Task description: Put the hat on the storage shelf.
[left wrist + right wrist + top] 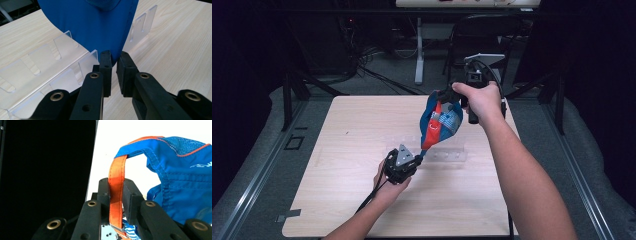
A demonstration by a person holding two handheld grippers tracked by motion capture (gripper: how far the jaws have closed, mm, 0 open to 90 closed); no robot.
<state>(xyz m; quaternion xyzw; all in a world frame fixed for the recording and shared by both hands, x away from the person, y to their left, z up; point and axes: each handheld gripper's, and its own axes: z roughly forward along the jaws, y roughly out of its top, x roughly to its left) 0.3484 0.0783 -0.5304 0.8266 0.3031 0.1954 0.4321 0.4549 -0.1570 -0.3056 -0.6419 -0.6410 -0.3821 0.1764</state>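
Observation:
A blue pouch bag [439,120] with orange trim hangs in the air over the wooden table [342,150], stretched between my two grippers. High at the back right, my right gripper [448,95] is shut on its orange strap [116,177], which runs between the pads; the blue body [180,182] hangs to the right. Lower down, my left gripper [418,159] pinches the bag's bottom tip. In the left gripper view the blue fabric [95,25] narrows to a point caught between my left gripper's jaws [113,65]. A striped item shows inside the bag.
A clear acrylic rack [447,155] with upright dividers [50,62] lies on the table just under the bag. Beyond the table's far edge stand a dark chair [482,30] and a white desk leg [419,50]. Black curtains close both sides.

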